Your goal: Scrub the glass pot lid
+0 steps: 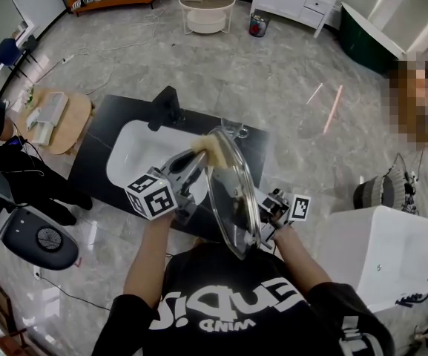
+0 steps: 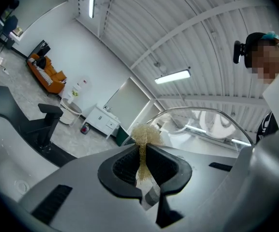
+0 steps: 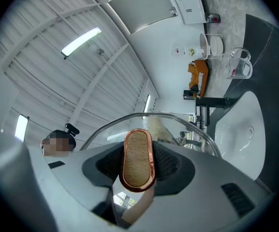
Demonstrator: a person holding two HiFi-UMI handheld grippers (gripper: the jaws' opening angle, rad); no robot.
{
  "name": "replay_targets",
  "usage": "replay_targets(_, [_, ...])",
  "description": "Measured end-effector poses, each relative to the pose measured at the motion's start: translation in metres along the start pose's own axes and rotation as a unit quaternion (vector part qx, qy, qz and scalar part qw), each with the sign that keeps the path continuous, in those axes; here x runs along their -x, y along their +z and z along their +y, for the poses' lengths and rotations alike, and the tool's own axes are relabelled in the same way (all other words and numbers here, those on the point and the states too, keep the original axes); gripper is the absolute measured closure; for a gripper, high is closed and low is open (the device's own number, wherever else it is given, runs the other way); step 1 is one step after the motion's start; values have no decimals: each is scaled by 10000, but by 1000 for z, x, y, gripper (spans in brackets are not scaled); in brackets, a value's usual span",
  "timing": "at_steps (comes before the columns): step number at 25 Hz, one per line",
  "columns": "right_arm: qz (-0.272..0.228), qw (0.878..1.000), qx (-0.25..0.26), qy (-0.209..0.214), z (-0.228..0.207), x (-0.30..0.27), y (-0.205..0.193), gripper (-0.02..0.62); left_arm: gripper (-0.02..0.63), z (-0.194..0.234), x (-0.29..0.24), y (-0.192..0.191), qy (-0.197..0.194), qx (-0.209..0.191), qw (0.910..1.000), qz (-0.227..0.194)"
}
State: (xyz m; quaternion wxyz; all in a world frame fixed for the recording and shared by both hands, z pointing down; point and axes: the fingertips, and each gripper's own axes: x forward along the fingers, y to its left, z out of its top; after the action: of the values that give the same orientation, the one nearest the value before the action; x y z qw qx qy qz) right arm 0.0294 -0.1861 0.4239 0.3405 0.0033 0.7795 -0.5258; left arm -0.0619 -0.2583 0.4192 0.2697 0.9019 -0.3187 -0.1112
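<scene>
Lid (image 1: 232,199) stands on edge over the sink (image 1: 132,154): my right gripper (image 3: 138,164) clamps its handle (image 3: 138,149) so my left gripper (image 2: 142,154), pinching the scrubber (image 2: 146,133), reaches the glass.

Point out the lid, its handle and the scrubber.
lid (image 1: 232,190), head view, on the glass dome.
handle (image 3: 138,159), right gripper view, on its flat oval face.
scrubber (image 2: 146,134), left gripper view, on its frayed top.
</scene>
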Motion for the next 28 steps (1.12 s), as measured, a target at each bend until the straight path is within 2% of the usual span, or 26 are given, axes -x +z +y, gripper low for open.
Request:
replay_targets(11, [-80, 9999, 62, 21, 6, -2, 0, 426, 563, 28, 4, -35, 347, 179, 9984, 402])
replay_targets(28, [-164, 9997, 190, 5, 7, -1, 5, 426, 565, 33, 17, -93, 447, 220, 9928, 1092])
